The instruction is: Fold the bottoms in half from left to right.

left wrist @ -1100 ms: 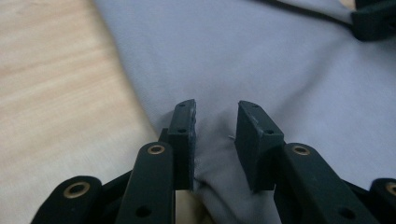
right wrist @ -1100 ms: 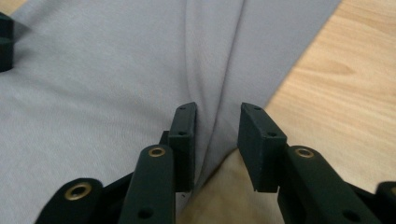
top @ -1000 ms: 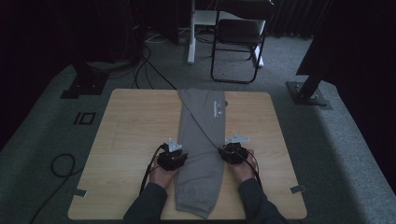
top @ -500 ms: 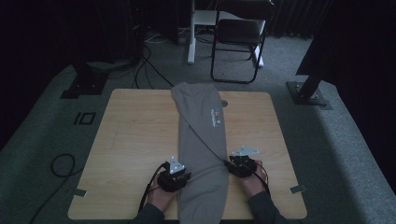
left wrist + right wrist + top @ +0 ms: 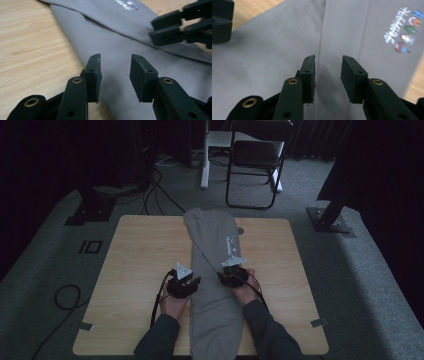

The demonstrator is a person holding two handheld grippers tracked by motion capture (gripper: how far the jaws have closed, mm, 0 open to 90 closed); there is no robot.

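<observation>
Grey trousers are laid lengthwise on the bench; the left tool, just widened, and right tool are held apart, empty, above them.

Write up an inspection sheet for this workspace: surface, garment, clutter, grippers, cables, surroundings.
Surface: wooden table, bare wood either side of the garment.
Job's things: grey trousers folded lengthwise down the middle, printed logo on the far part, near end at the table's front edge.
Clutter: nothing seen.
Grippers: left gripper open over the cloth, jaws just opening, nothing between; right gripper open, nothing between.
Cables: one trails from each gripper; more on the floor.
Surroundings: grey carpet, folding chair beyond the table.
</observation>
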